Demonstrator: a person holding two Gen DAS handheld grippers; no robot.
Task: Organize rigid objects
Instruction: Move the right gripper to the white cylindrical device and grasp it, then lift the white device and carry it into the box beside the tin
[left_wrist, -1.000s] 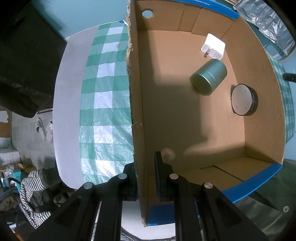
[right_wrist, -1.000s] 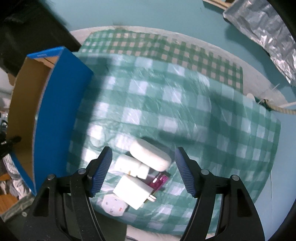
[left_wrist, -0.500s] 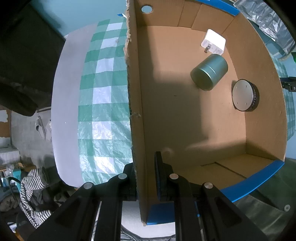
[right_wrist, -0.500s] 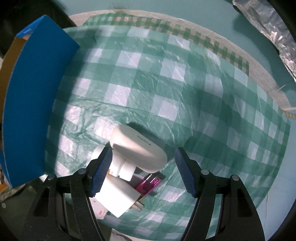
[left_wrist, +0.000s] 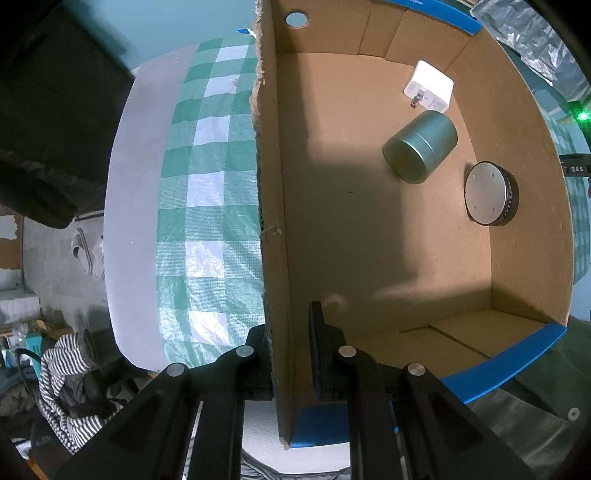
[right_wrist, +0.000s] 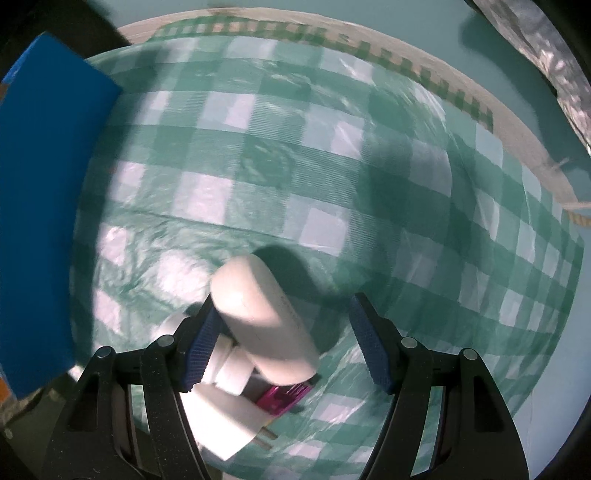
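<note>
From the left wrist, the left gripper (left_wrist: 291, 347) is clamped on the side wall of the cardboard box (left_wrist: 271, 206), one finger outside, one inside. On the box floor lie a white charger (left_wrist: 430, 86), a green tin (left_wrist: 421, 146) on its side and a round metal disc (left_wrist: 487, 194).

From the right wrist, the right gripper (right_wrist: 286, 341) stands open over the checked cloth (right_wrist: 295, 166), gripping nothing. A white case (right_wrist: 262, 317) lies between its fingers, against the left pad, atop white plugs (right_wrist: 229, 417) and a pink item (right_wrist: 282, 398).
</note>
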